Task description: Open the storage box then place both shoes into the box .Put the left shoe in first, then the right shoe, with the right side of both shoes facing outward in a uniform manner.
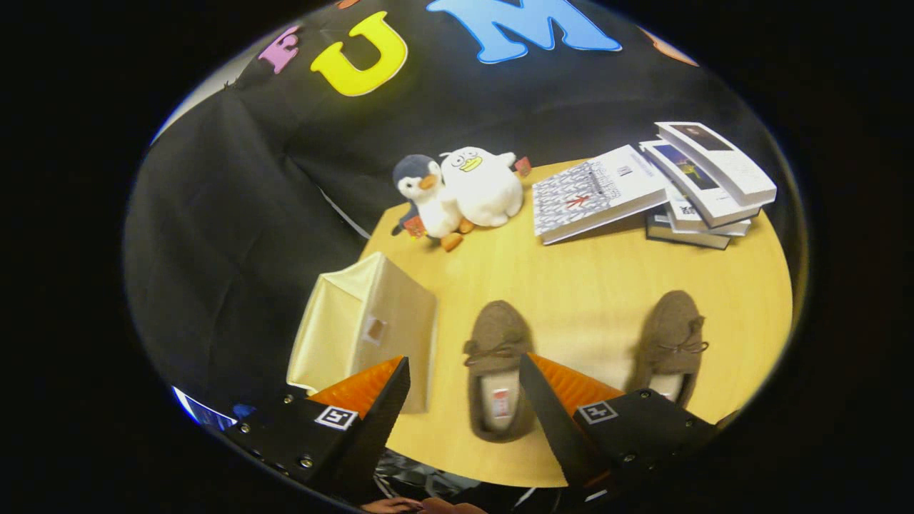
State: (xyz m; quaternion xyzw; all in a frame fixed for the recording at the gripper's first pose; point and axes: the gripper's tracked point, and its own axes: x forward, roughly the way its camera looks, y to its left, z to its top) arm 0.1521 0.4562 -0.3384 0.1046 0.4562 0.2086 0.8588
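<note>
While hovering above the wooden surface [571, 285], holds nothing: tool [464, 375] spread wide, fingers apart, empty gap between them.

Far left, beyond the left finger [371, 389]: cream storage box [368, 325], closed, near the surface's left edge, small tag on its near face. Partly hidden at its near corner by that finger.

Farther back, toward the wall: plush penguin [428, 200] with grey head and orange beak, leaning against a white plush duck [484, 187] just to its right, touching.

Centre, between the fingers and just ahead of them: left brown slipper [496, 357], toe pointing away, bow across the top, pale insole showing at the heel. Right edge of it tucked behind the right finger [564, 400].

Right of that finger, well apart from the first: right brown slipper [671, 335], same bow, toe also pointing away, heel partly hidden by the tool's body.

Far back right: patterned book [596, 193] lying flat, beside a fanned stack of books [707, 185] at the surface's far corner.

Neither slipper inside the box; both flat on the surface.
</note>
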